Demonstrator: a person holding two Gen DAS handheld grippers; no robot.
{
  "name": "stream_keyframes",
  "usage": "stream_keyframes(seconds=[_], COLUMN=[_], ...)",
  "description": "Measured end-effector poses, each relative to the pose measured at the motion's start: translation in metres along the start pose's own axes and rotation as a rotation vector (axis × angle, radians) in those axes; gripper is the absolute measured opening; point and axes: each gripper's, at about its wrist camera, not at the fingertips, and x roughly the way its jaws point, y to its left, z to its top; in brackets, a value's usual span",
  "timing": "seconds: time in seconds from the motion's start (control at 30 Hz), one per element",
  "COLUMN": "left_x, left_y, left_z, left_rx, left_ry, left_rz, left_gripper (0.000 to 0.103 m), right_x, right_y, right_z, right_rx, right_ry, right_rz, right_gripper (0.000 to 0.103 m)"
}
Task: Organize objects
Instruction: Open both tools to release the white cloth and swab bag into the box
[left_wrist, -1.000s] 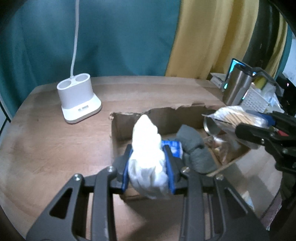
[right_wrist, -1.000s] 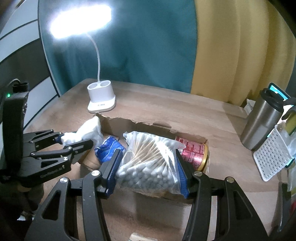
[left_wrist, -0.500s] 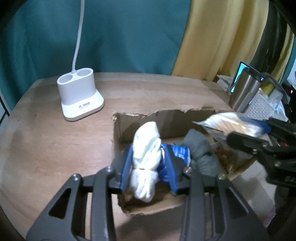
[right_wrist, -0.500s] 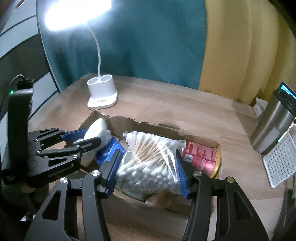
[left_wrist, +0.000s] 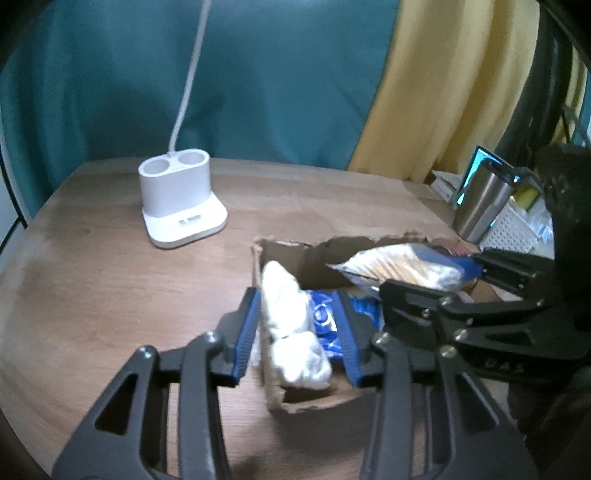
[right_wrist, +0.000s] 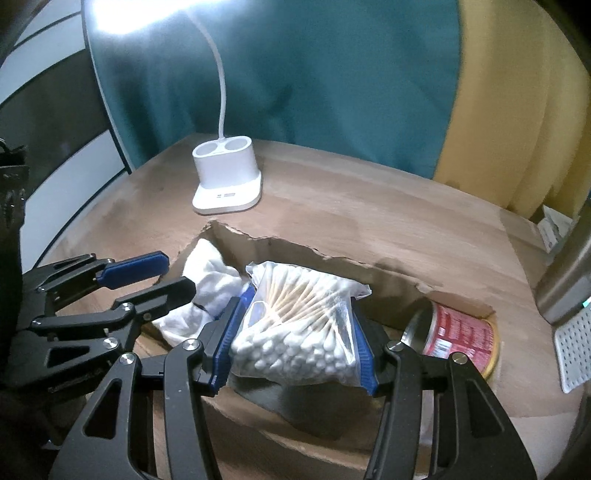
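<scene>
Since a second earlier, the left tongs (left_wrist: 299, 332) had spread open, leaving the white rolled cloth (left_wrist: 291, 332) lying loose between them in the torn cardboard box (left_wrist: 295, 406). Right tongs (right_wrist: 295, 347) gripped the clear cotton-swab bag (right_wrist: 299, 325) just above that box; release appeared next.

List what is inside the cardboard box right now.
In the cardboard box: white cloth bundle, blue packet, red can. The cotton swab bag, clamped in the right gripper, covers whatever lies beneath.

left gripper (left_wrist: 297, 334) fingers apart | white cloth bundle (left_wrist: 291, 332) between them, in cardboard box (left_wrist: 280, 254)
</scene>
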Motion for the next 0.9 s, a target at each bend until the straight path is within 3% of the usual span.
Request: stream_keyframes(seconds=[0.07, 0.43, 0.5, 0.7, 0.8, 0.9], left_x=[-0.001, 0.002, 0.001, -0.005, -0.010, -0.015], left_y=[0.006, 0.029, 0.030, 0.028, 0.025, 0.021], left_z=[0.000, -0.010, -0.011, -0.013, -0.015, -0.017], left_rx=[-0.012, -0.054, -0.061, -0.057, -0.054, -0.049], left_ry=[-0.004, 0.039, 0.038, 0.035, 0.027, 0.021], left_rz=[0.004, 0.049, 0.054, 0.066, 0.066, 0.064], left_gripper=[0.051, 0.056, 0.057, 0.059, 0.066, 0.067], right_x=[0.005, 0.025, 0.022, 0.011, 0.001, -0.009], right_y=[0.002, 0.015, 0.016, 0.017, 0.016, 0.016], right_z=[0.002, 0.004, 0.003, -0.001, -0.004, -0.009], right_rx=[0.001, 0.000, -0.002, 0.000, 0.005, 0.007], right_ry=[0.007, 0.046, 0.043, 0.027, 0.013, 0.002], right_rz=[0.001, 0.000, -0.003, -0.011, -0.018, -0.025], right_gripper=[0.057, 0.060, 0.066, 0.074, 0.074, 0.074])
